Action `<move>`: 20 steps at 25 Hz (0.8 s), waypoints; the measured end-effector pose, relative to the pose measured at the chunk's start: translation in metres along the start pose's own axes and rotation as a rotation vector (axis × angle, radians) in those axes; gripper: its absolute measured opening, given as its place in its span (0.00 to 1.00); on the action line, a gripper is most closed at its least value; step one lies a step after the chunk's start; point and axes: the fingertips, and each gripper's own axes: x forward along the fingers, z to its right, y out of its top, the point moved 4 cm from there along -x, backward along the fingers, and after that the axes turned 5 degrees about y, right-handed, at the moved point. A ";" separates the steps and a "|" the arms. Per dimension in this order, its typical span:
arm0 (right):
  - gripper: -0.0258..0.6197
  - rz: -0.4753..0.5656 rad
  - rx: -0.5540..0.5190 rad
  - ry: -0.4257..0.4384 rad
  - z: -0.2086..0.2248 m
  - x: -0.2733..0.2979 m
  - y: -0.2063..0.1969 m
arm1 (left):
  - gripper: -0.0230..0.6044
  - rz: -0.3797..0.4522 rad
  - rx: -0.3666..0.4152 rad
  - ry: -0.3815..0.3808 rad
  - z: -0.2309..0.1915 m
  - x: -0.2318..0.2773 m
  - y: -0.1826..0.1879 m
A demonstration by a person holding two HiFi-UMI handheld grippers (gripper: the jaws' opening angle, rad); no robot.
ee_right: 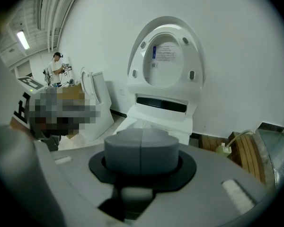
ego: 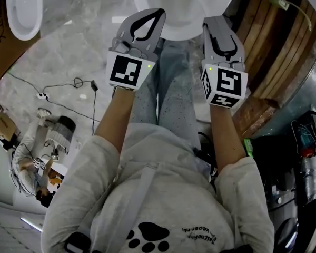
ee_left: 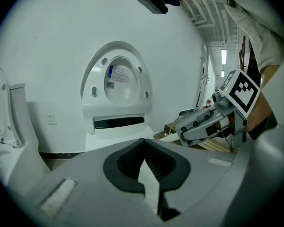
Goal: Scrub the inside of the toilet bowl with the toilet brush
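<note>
The white toilet (ego: 187, 15) stands straight ahead of me, its lid (ee_left: 117, 82) raised against the wall; the right gripper view also shows the lid (ee_right: 166, 60). No toilet brush shows in any view. My left gripper (ego: 158, 12) is held in the air just short of the toilet's front rim, its tips touching and nothing between them (ee_left: 143, 141). My right gripper (ego: 214, 22) hovers level with it to the right, jaws pressed flat together and empty (ee_right: 141, 137). The left gripper view also catches the right gripper (ee_left: 203, 124) from the side.
A second white toilet (ego: 23, 9) stands to the left. Wooden planks (ego: 276, 46) and a small bottle with a tube (ee_right: 225, 148) lie to the right of the toilet. Cables (ego: 68, 86) trail over the grey floor. Another person (ee_right: 57, 65) stands far off.
</note>
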 end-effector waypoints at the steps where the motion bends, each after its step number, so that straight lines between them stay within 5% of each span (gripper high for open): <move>1: 0.27 -0.009 -0.001 0.000 0.000 0.002 -0.003 | 0.03 -0.010 0.010 -0.002 0.001 0.001 -0.004; 20: 0.27 -0.161 0.037 0.010 -0.001 0.030 -0.062 | 0.03 -0.153 -0.155 -0.010 0.004 0.022 -0.071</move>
